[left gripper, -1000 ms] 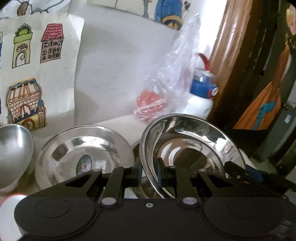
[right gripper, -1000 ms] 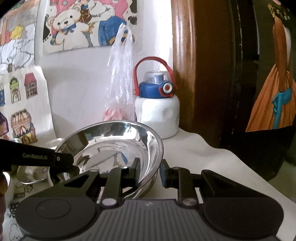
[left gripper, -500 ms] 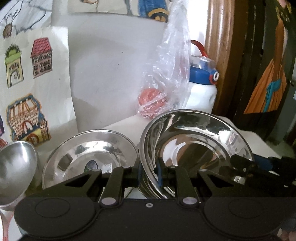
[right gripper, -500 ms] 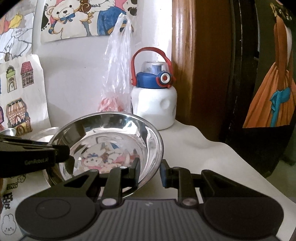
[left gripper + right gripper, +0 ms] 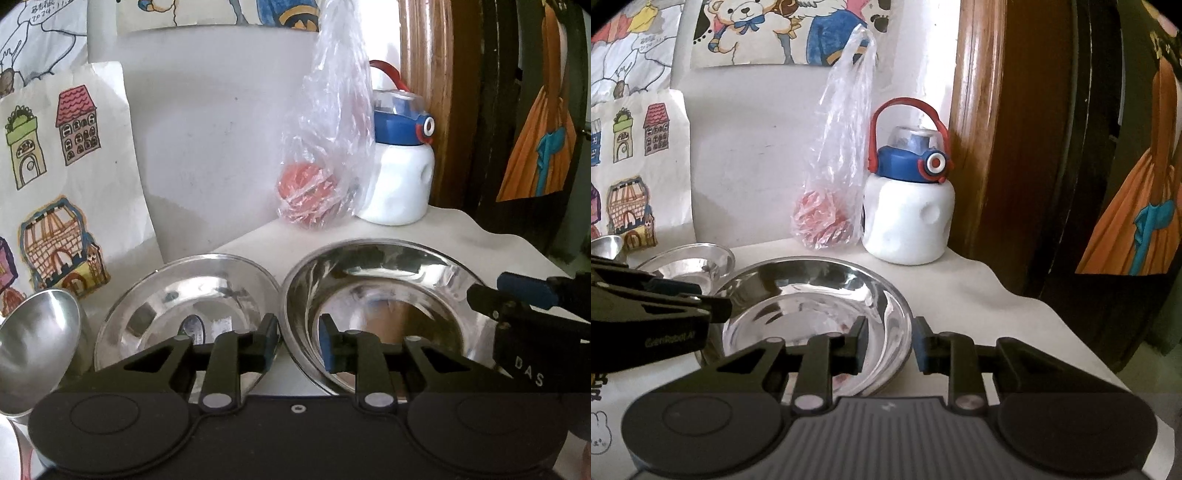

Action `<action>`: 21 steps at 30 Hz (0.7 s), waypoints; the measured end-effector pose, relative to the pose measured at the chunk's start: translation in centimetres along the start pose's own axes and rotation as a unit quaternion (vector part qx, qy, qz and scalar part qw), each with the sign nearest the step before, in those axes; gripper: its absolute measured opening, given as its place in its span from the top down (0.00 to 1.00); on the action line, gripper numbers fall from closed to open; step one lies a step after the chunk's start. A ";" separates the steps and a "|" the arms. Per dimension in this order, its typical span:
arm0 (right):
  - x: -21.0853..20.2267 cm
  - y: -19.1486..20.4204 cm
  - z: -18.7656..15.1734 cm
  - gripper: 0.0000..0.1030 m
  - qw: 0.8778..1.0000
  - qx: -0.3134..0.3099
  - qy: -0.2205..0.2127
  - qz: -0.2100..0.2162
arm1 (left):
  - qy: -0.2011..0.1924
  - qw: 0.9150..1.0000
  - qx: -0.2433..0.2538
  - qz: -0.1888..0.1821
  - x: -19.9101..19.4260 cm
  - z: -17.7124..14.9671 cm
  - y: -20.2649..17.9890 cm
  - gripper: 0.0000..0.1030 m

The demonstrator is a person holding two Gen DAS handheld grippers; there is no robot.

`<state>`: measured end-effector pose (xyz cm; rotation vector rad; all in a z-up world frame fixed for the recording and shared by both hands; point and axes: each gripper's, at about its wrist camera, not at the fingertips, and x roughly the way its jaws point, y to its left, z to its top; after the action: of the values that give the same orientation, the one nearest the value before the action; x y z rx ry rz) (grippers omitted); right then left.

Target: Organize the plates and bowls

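Steel bowl [image 5: 373, 306] sits near the table's [image 5: 979, 295] right edge; both the left gripper [image 5: 297, 341] and right gripper [image 5: 889, 343] straddle its rim, jaws slightly apart. I judge it safest to withdraw both straight, not tipping it against the neighbouring plate [image 5: 184, 295].

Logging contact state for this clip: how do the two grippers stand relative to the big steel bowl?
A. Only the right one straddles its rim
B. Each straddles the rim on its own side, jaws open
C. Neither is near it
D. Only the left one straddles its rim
B: the left gripper and the right gripper each have the big steel bowl rim in the gap between parted jaws.
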<state>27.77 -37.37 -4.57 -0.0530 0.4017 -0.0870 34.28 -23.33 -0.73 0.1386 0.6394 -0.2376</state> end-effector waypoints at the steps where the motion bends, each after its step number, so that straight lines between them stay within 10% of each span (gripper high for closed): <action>1: -0.1 0.0 -0.1 0.66 1.000 0.001 -0.001 -0.001 | -0.001 1.000 0.000 0.000 -0.1 0.0 -0.1 0.74; 11: -4.1 -0.1 -0.2 0.16 0.999 0.028 -0.039 0.010 | -0.017 0.999 -0.024 -0.020 -2.7 0.1 1.1 0.36; 21: -8.7 3.4 1.4 0.00 0.995 0.038 -0.076 0.061 | -0.032 0.999 -0.024 -0.013 -5.4 2.2 7.4 0.04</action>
<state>20.62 -33.11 -0.13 0.0401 0.2488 0.0220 33.25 -15.72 4.67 0.0767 0.5834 -0.2503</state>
